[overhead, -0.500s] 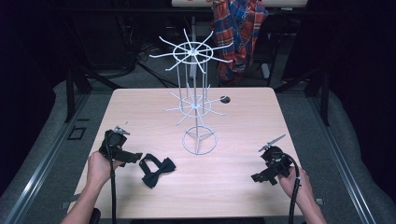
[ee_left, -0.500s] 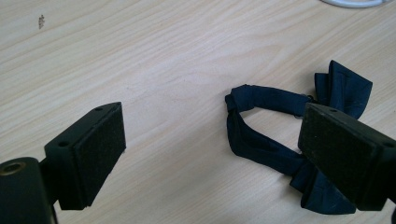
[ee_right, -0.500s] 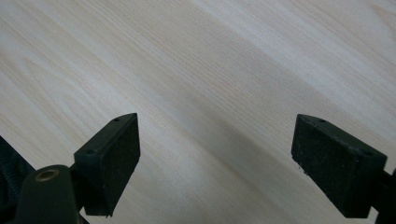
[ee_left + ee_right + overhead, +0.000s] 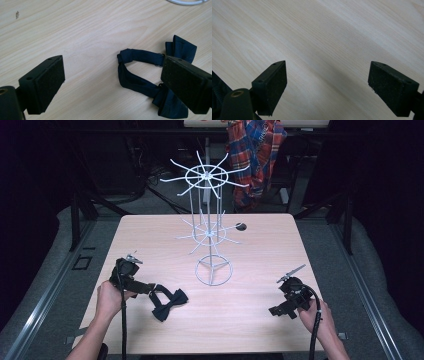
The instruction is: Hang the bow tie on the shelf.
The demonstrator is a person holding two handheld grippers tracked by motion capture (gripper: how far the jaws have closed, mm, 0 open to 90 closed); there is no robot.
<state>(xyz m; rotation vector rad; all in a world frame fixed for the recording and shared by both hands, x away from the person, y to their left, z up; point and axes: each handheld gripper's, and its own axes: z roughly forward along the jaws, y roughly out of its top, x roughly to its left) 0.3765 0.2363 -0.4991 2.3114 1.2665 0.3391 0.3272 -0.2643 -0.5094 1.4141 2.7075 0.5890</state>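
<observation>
Wood table (image 4: pixel 260 320), dark room; no legible writing or labels. Left gripper (image 4: pixel 112 85) jaws apart, low over the bow tie (image 4: pixel 140 82), strap between them, unclamped. Right gripper (image 4: pixel 327 87) jaws apart over bare wood.

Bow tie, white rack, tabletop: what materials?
Dark navy bow tie with strap loop: soft woven fabric, slight sheen, creased folds. White two-tier spoked rack: thin wire, probably coated metal, smooth white finish. Pale table: wood or wood-look laminate, matte, visible grain.
</observation>
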